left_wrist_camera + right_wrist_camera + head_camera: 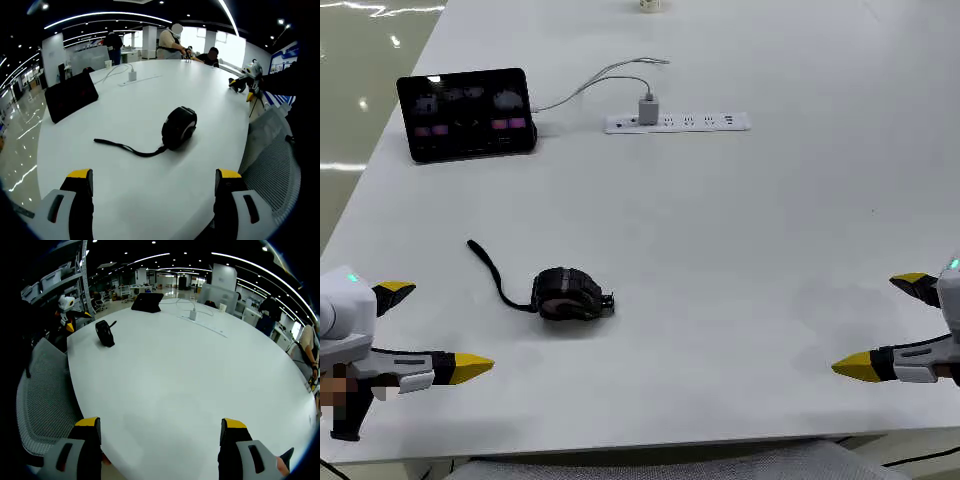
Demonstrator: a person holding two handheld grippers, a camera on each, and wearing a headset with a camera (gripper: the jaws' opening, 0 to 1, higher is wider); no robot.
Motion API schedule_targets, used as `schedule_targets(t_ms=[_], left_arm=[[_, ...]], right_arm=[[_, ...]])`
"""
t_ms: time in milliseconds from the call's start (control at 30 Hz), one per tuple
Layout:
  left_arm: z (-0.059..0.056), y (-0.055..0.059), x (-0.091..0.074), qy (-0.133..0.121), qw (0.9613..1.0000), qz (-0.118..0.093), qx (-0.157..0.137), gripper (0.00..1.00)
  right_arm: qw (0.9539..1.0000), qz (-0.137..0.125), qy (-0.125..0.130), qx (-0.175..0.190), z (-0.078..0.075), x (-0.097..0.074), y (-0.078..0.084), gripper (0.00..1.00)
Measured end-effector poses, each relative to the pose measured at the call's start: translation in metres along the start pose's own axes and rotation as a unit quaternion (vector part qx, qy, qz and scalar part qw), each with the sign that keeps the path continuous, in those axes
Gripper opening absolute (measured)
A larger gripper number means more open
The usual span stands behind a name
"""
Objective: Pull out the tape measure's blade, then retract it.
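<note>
While left gripper [450, 327] and right gripper [865, 324] hold jaws spread, empty: left should clamp tape measure [567, 294] squarely, clear of strap [490, 270].

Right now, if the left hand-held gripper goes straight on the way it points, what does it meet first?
Most likely the tape measure, almost dead ahead of the left hand-held gripper, with only bare table between. Its strap trails off to the side.
</note>
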State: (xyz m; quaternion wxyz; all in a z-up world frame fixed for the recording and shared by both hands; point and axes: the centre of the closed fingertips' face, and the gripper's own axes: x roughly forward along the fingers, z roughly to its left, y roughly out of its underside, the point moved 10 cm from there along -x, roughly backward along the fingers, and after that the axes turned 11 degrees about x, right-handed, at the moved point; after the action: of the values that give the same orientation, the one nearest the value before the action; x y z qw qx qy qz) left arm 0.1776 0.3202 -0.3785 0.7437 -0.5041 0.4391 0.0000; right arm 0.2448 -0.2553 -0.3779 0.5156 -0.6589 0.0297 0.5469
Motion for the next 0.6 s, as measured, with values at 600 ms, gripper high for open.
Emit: schedule_targets(t_ms=[600], left_arm=[[0.0025, -0.0015, -0.0013, 0.008, 1.0, -0.002, -0.003, 0.99]], right_arm=[[0.9998, -0.01, -0.004, -0.015, 0.0043, 0.0038, -0.0057, 0.99]])
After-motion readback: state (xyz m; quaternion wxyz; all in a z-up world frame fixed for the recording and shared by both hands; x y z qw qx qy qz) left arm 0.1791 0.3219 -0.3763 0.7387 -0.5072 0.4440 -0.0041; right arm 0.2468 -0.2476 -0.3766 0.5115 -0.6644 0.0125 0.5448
